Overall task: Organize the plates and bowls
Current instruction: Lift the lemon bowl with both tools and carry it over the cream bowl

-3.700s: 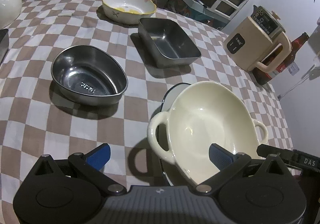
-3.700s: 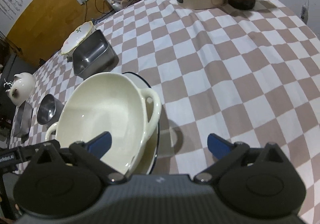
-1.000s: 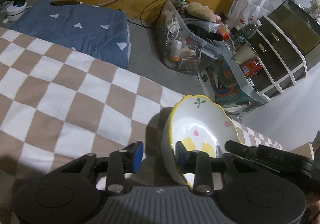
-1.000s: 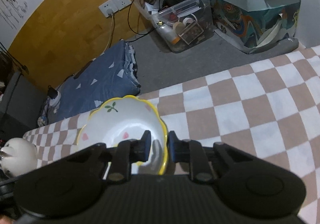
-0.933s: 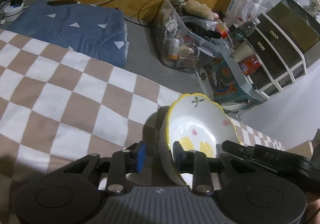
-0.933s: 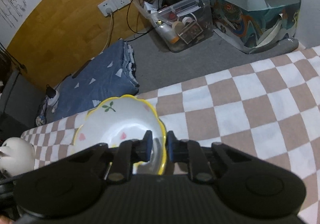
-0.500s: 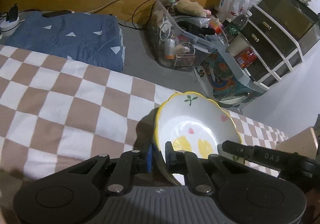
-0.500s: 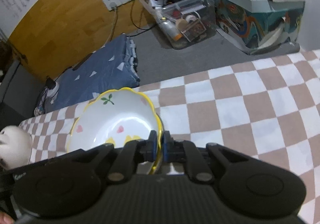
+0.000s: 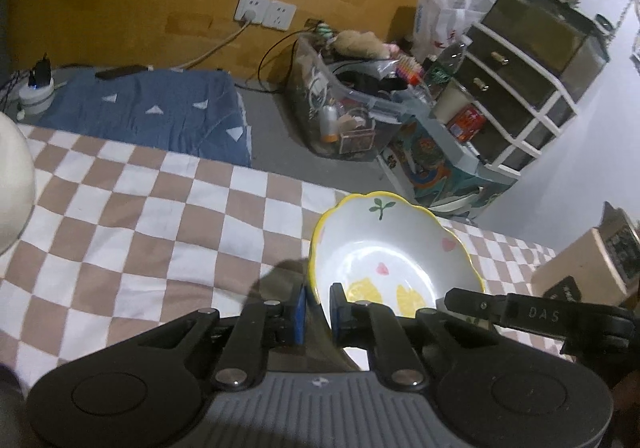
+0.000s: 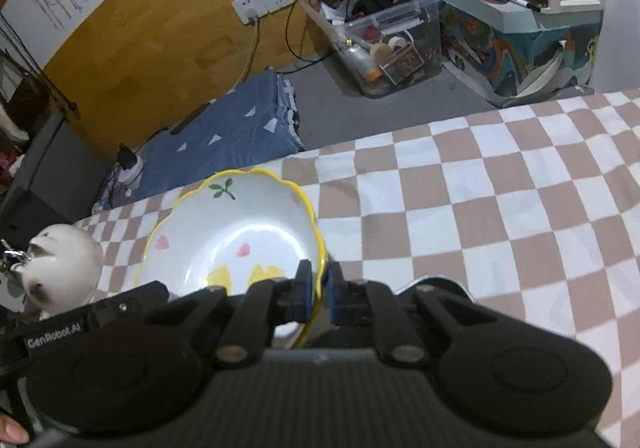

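Note:
A white bowl [image 9: 384, 248] with a wavy yellow rim, a green sprig and pink hearts hangs a little above the checkered tablecloth [image 9: 132, 232]. My left gripper [image 9: 318, 306] is shut on its left rim, one blue pad inside and one outside. In the right wrist view the same bowl [image 10: 236, 236] has my right gripper [image 10: 318, 288] shut on its right rim. The right gripper's black body [image 9: 532, 314] shows at the bowl's far side in the left wrist view.
A white round ceramic pot [image 10: 60, 260] stands on the table to the left of the bowl. A beige appliance [image 9: 592, 268] is at the right edge. Beyond the table edge lie a blue cushion [image 9: 152, 112], a clear storage box [image 9: 344, 112] and a drawer unit [image 9: 520, 88].
Both grippers closed onto opposite rims of the bowl, then lifted it off the cloth and drew it back; more of the floor and wall beyond the table now shows.

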Available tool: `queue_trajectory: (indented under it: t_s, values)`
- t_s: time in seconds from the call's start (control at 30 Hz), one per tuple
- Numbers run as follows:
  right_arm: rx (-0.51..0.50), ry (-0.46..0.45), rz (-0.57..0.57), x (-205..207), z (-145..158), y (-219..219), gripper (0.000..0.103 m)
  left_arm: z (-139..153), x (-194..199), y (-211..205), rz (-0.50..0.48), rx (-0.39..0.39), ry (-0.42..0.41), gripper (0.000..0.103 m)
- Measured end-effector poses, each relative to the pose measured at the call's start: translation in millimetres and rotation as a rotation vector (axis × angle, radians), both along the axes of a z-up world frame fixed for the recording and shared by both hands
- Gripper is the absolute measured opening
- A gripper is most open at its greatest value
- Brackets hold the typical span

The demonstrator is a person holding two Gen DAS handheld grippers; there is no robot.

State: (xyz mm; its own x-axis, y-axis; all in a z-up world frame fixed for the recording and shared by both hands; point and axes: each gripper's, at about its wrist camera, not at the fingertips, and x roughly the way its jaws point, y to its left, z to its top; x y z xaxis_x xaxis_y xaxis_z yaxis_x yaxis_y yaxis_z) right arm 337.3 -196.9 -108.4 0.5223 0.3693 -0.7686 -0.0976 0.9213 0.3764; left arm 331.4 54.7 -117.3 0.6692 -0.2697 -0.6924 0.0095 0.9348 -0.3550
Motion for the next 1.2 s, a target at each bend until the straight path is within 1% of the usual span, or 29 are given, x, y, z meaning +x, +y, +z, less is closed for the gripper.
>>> queue_trajectory:
  t_s: [0.17, 0.37, 0.67, 0.87, 1.2]
  values:
    - [0.009, -0.026, -0.001, -18, 18, -4, 0.009, 17, -23, -3, -0.009, -0.002, -0.024, 0.013]
    - [-0.005, -0.063, 0.012, -43, 38, -10, 0.009, 33, -52, -9, -0.03, -0.009, -0.047, 0.013]
    - [-0.001, -0.068, -0.008, -93, 55, -28, 0.009, 49, -101, -24, -0.043, -0.028, -0.062, 0.013]
    - [0.008, -0.066, -0.033, -134, 64, -43, 0.009, 55, -140, -37, -0.08, -0.019, -0.059, 0.013]
    - [-0.002, -0.034, -0.063, -198, 64, -66, 0.01, 48, -187, -61, -0.135, -0.029, -0.027, 0.013]
